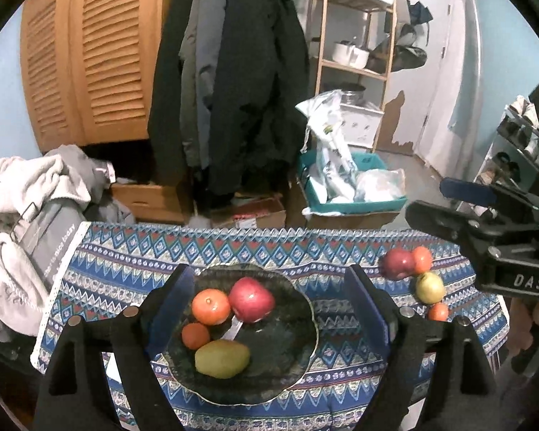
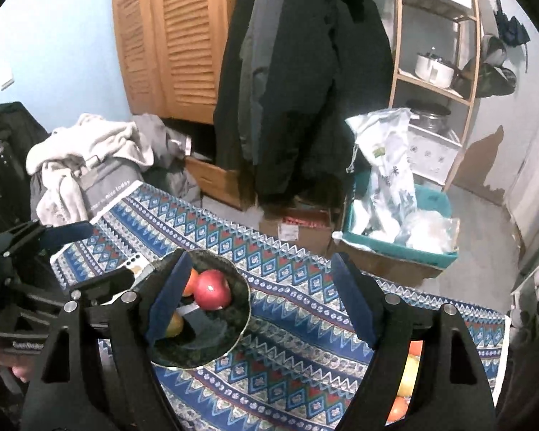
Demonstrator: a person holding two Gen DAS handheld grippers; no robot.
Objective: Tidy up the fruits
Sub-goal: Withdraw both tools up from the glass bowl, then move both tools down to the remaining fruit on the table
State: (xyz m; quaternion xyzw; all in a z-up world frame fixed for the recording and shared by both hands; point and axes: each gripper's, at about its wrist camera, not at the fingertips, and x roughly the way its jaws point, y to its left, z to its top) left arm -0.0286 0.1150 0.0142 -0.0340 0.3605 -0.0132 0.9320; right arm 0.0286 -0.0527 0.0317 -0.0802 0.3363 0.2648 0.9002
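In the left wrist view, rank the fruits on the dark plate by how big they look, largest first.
1. Red apple
2. Green pear, close to the apple, so unsure
3. Larger orange
4. Small orange

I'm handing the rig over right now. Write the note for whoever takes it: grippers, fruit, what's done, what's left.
Left gripper: open, empty, above the plate.
Right gripper: open, empty, over the tablecloth.
Done: red apple, two oranges and a green pear lie on the plate.
Left: a loose cluster on the cloth to the plate's right: apple, pear, two oranges.
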